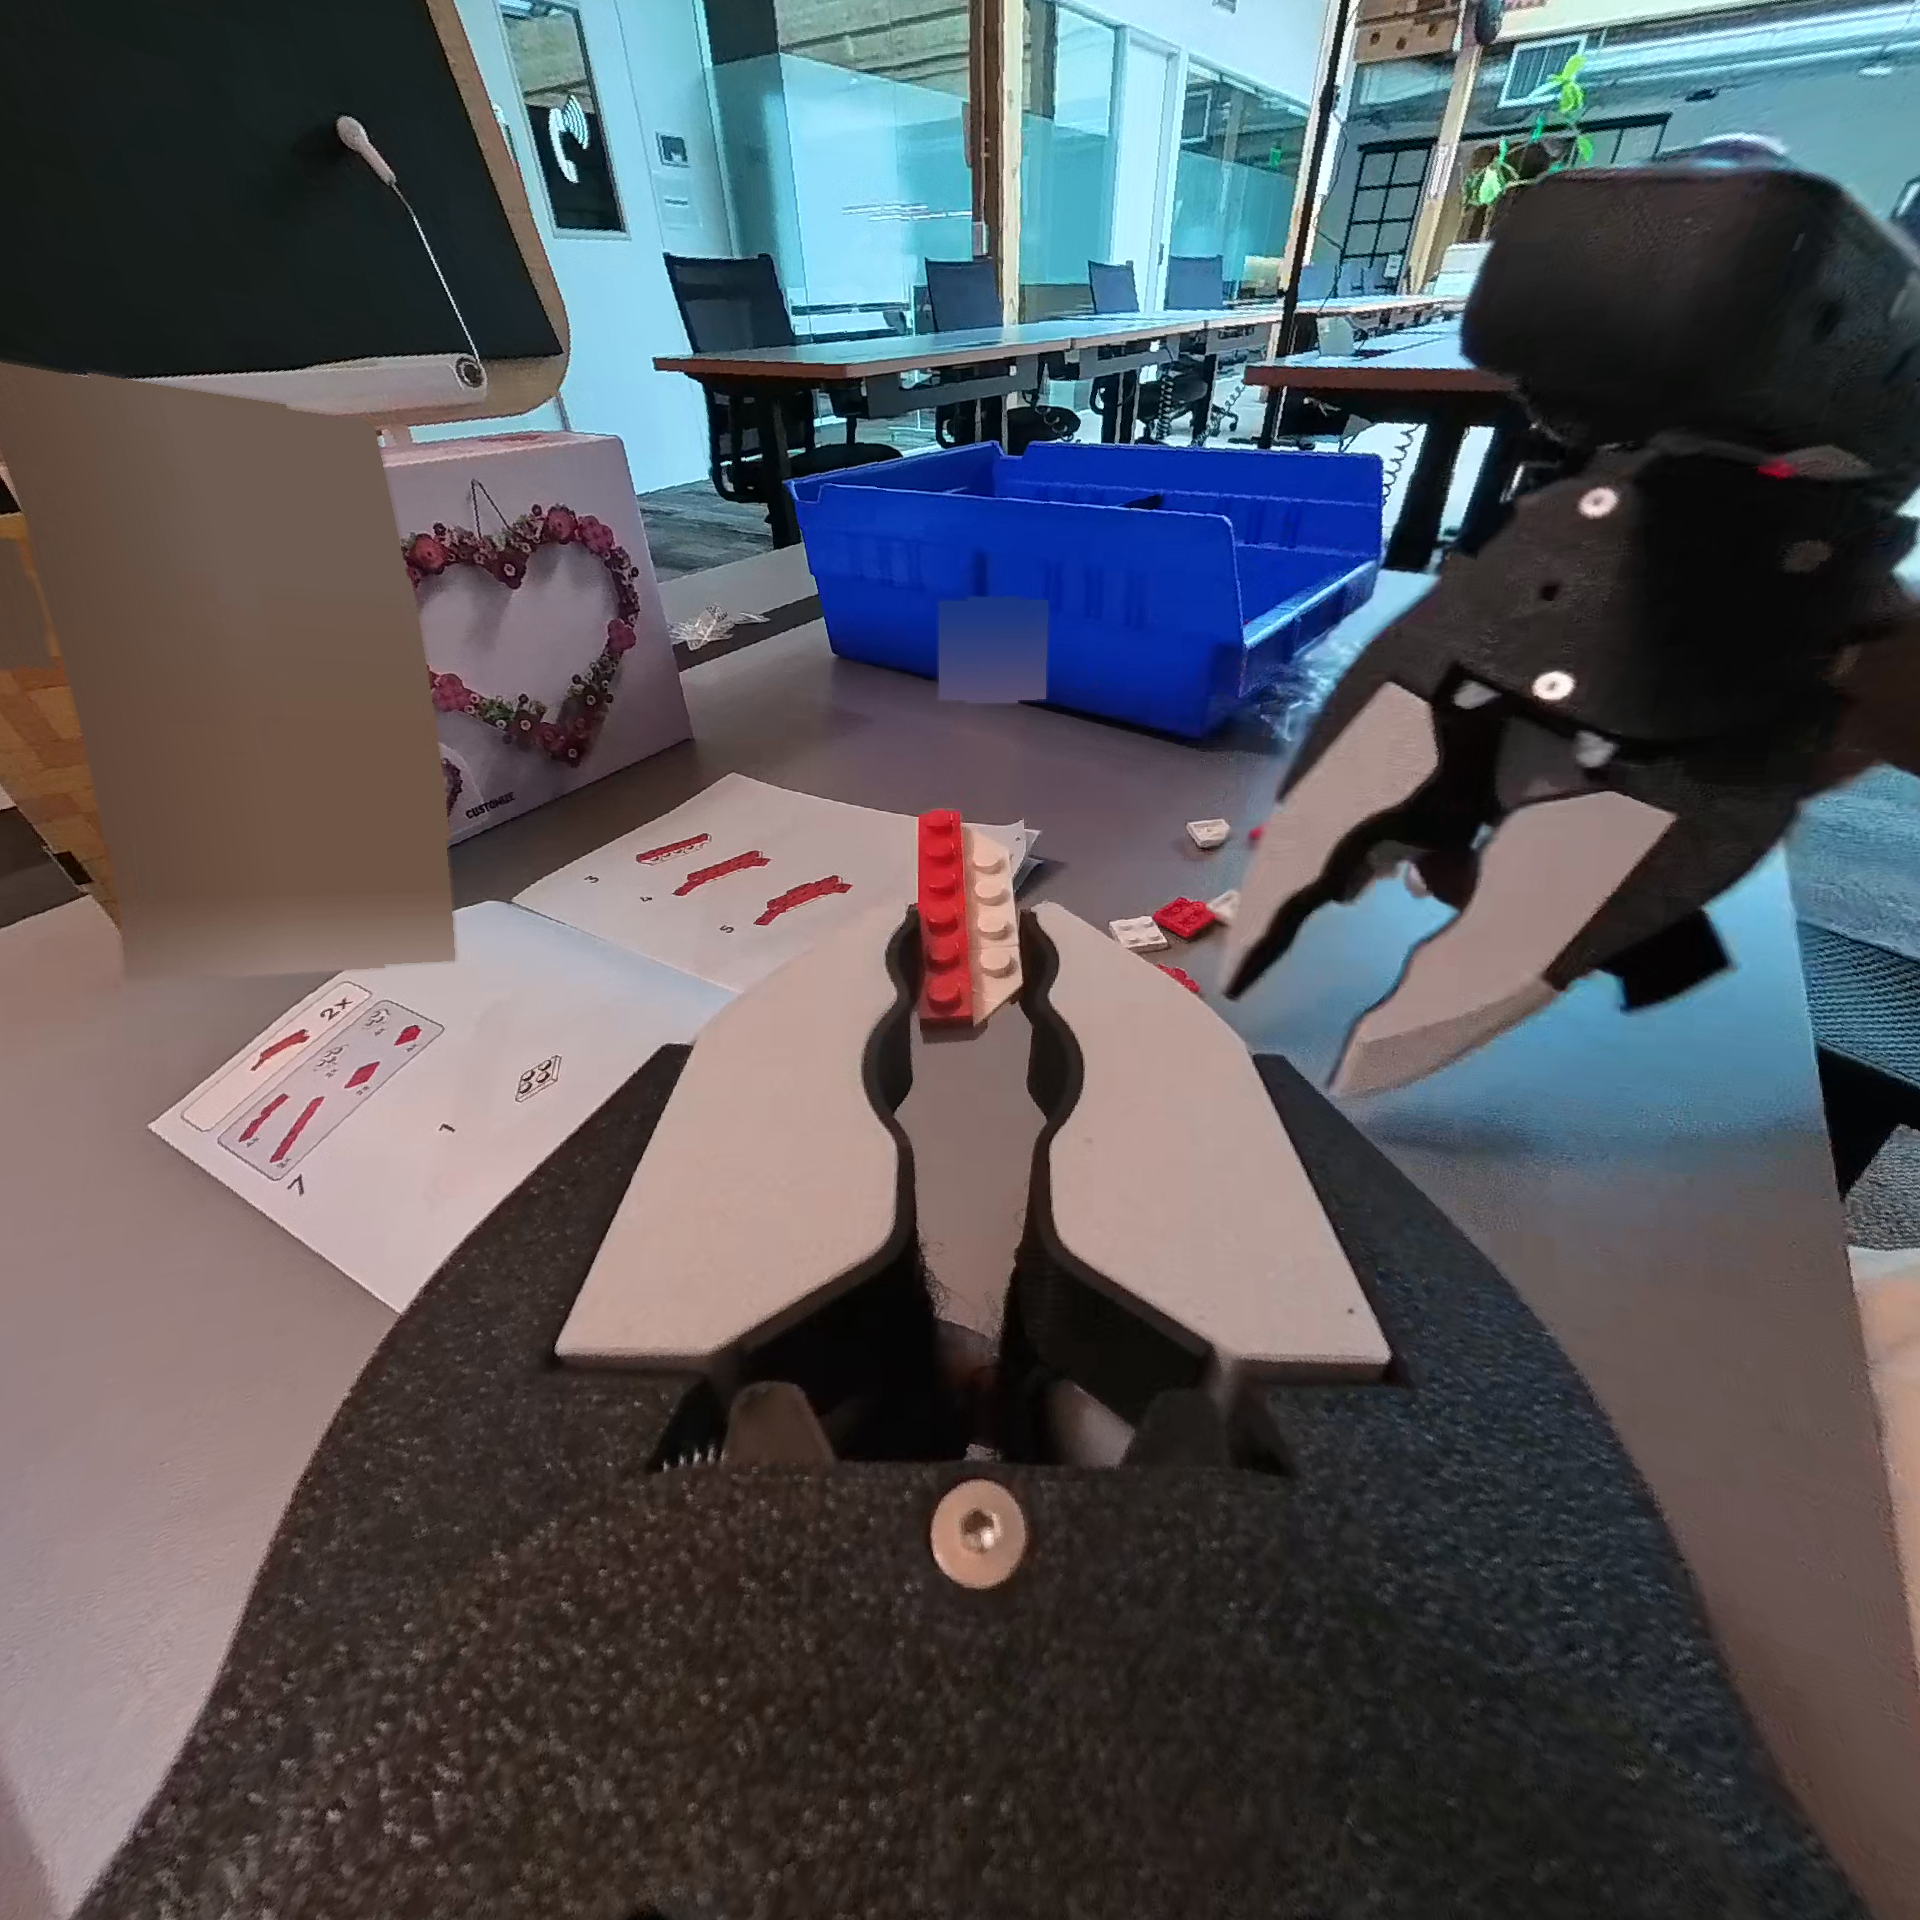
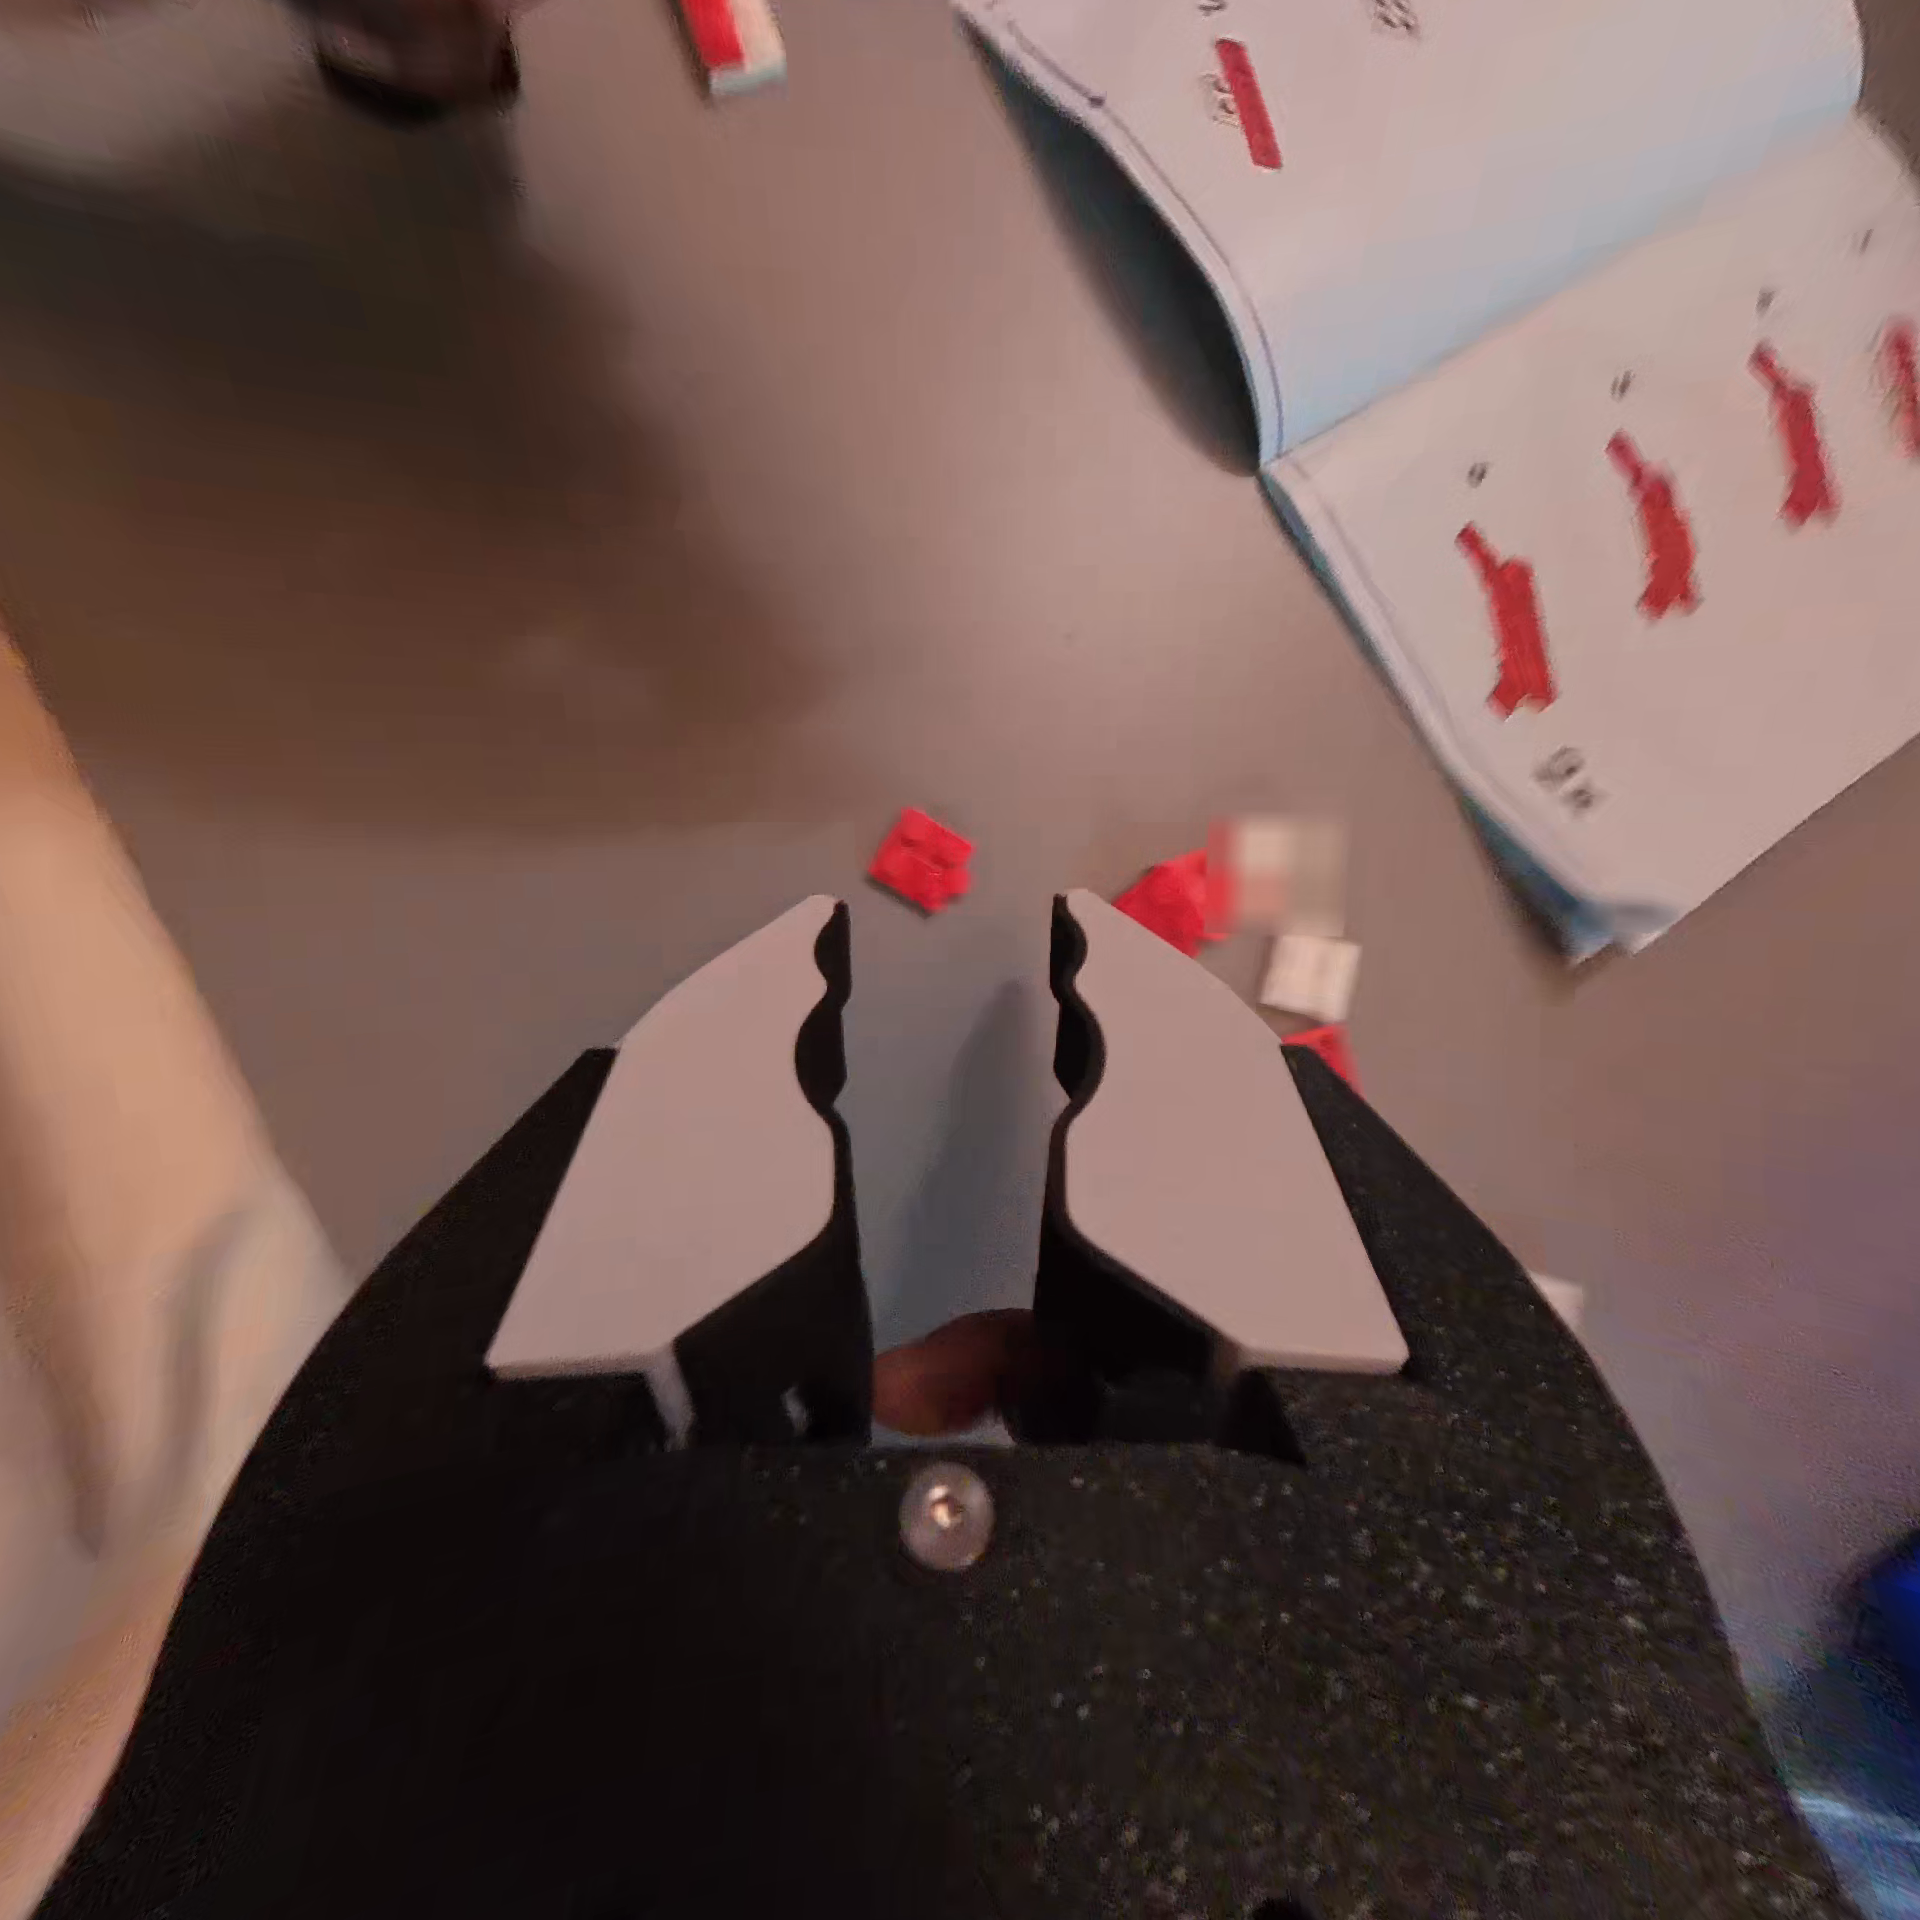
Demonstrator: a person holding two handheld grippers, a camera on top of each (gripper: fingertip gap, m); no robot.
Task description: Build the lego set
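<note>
The left gripper [image 1: 971, 966] is closed on a small lego assembly [image 1: 961, 920], a red studded plate joined side by side with a white one; its fingers hide the near end of the piece, and whether it rests on the grey table [image 1: 1039, 727] or is lifted clear is hard to tell. The right gripper [image 1: 1309, 1023] hangs above the table with its jaws apart and nothing between them; in its own view [image 2: 948, 914] the picture is smeared by motion. Below it lie loose pieces: a red square plate [image 2: 923, 858], a white plate [image 2: 1309, 971], and another red piece [image 2: 1169, 899] partly under a mosaic patch, so its shape is unclear. One more red piece [image 2: 1325, 1044] is mostly hidden behind the gripper's finger. The open instruction booklet [image 1: 436, 1060] lies flat on the table, cut off by the picture's edge in the right wrist view [image 2: 1558, 312]. Toward the far edge of the table stand a blue plastic bin [image 1: 1091, 582], whose contents cannot be seen, and the set's box [image 1: 530, 613] with a heart-shaped flower wreath on it, half covered by a blurred patch.
</note>
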